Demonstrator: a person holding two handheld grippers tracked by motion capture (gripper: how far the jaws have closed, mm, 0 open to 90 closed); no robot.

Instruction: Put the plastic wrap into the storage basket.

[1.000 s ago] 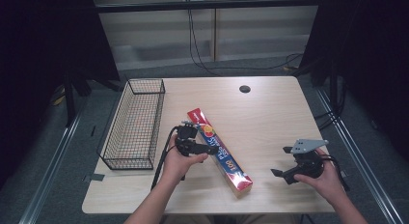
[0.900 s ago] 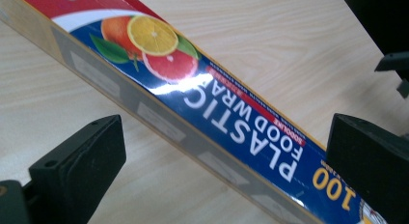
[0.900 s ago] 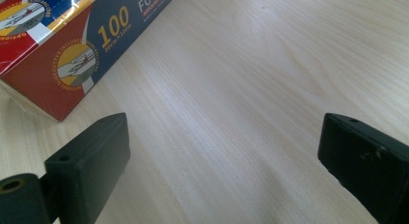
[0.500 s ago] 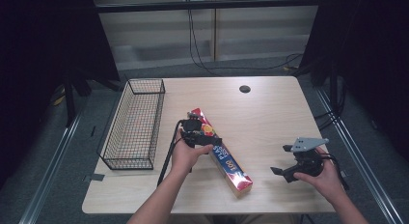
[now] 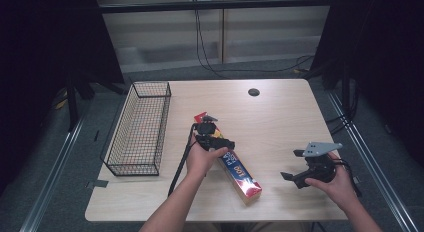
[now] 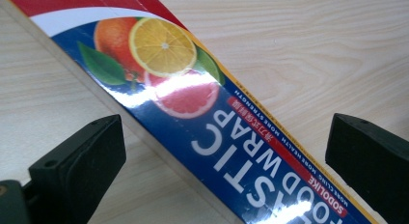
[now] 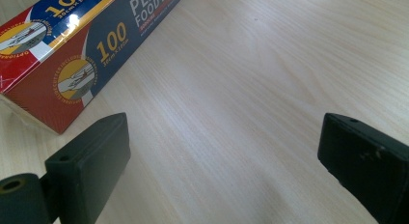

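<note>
A long red and blue box of plastic food wrap [image 5: 239, 172] lies flat and slanted on the wooden table [image 5: 280, 117]. My left gripper [image 5: 212, 134] hovers over the box's far half, open. In the left gripper view its jaws stand wide on either side of the box [image 6: 217, 122], not touching it. My right gripper [image 5: 300, 174] is held low near the table's front right, open, with bare wood between its jaws. The box's near end [image 7: 62, 55] sits at the upper left of the right gripper view.
A black wire basket [image 5: 137, 129] stands along the table's left side. A round cable hole [image 5: 253, 92] is at the back. A cable [image 5: 180, 164] trails from the left gripper toward the front edge.
The left gripper has moved forward and a little right, over the far half of the box. The right gripper has stayed in place.
</note>
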